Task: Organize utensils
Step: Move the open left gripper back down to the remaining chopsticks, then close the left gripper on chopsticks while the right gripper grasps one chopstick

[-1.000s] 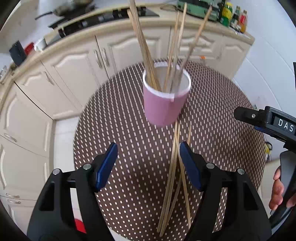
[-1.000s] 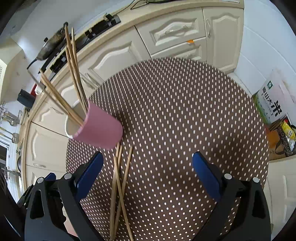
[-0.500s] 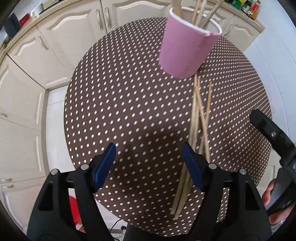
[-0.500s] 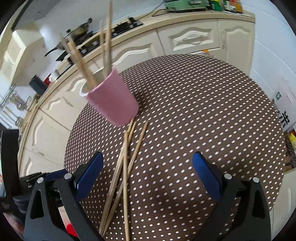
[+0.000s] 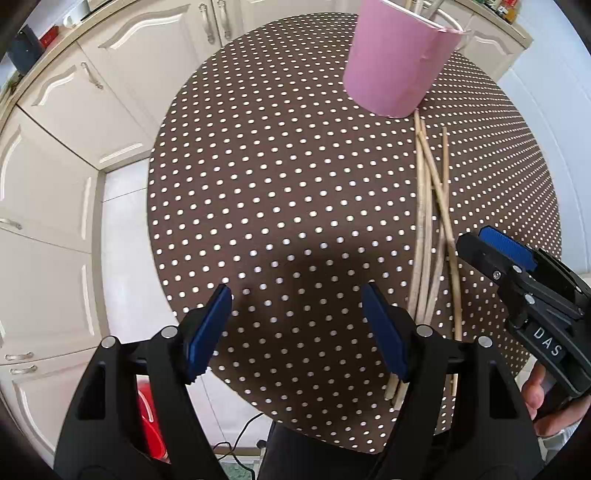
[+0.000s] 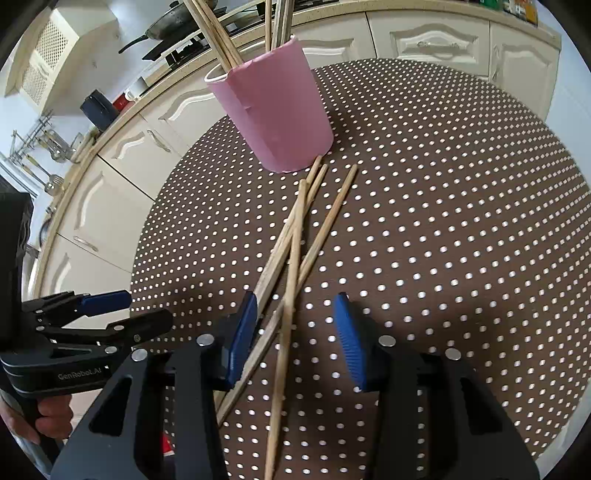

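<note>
- A loose bundle of wooden chopsticks (image 6: 295, 240) is seen lying flat on the desk (image 6: 443, 221), crossed over one another, with the far ends just beside the base of a pink cup (image 6: 277, 110).
- More chopsticks (image 6: 218, 33) are held upright in the pink cup, leaning against its rim.
- The cup is placed towards the far side of the round desk, which is covered in a brown cloth with white dots.
- The right gripper (image 6: 295, 332) is held low over the near ends of the loose chopsticks; its jaws are spread apart on either side of them, and nothing is gripped. Whether the left blue pad (image 6: 240, 332) touches a stick cannot be told.
- The left gripper (image 5: 295, 332) is held above bare cloth to the left of the bundle; its jaws are wide apart and hold nothing.
- In the left wrist view the right gripper (image 5: 517, 280) is seen at the right edge, over the chopsticks (image 5: 432, 221), with the cup (image 5: 395, 62) beyond.
- Cream cupboards (image 6: 110, 177) are ranged behind the desk, and a frying pan (image 6: 173, 22) is seen on the stove.
</note>
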Tool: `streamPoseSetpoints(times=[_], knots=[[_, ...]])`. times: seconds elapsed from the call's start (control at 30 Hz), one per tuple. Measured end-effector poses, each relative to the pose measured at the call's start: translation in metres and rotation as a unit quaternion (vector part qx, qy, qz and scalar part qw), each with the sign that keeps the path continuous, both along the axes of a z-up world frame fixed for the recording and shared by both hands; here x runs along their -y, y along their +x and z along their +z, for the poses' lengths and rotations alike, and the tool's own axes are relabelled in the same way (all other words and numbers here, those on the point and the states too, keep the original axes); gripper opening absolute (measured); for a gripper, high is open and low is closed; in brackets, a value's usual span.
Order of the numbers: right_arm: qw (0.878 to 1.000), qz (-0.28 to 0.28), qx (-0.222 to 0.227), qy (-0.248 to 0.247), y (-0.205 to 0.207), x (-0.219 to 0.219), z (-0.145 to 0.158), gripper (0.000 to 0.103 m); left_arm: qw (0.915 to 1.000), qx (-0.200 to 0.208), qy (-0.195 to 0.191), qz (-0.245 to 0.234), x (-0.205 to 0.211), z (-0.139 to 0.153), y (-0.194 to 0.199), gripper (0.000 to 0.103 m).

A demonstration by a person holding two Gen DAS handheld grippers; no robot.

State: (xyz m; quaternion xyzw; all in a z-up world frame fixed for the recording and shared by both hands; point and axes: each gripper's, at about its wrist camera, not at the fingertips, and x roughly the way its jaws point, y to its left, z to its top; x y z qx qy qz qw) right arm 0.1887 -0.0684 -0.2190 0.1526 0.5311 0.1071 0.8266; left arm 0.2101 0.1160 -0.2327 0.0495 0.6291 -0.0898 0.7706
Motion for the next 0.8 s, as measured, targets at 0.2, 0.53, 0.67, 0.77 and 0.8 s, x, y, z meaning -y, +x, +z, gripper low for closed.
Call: streamPoseSetpoints(times=[0.2, 0.53, 0.67, 0.77, 0.8], knots=[[1.000, 0.023, -0.018, 0.006, 0.009, -0.010, -0.008, 0.026, 0.9999, 0.002, -0.011, 0.000, -0.011, -0.002, -0.002, 0.072], [0.999, 0.018, -0.027, 0.017, 0.009, -0.002, -0.010, 0.005, 0.9994, -0.013, -0.029, -0.014, -0.009, 0.000, -0.002, 0.065], [0.999, 0.002, -0.032, 0.030, 0.004, 0.014, -0.008, 0.005, 0.9989, -0.008, -0.041, -0.024, 0.002, 0.006, 0.002, 0.061], [0.998, -0.019, -0.029, 0.043, 0.001, 0.029, -0.004, 0.005, 0.9981, -0.008, -0.049, -0.036, 0.014, 0.008, 0.004, 0.055], [0.998, -0.026, -0.028, 0.047, 0.000, 0.033, -0.003, 0.005, 0.9978, -0.009, -0.052, -0.041, 0.019, 0.008, 0.005, 0.053]])
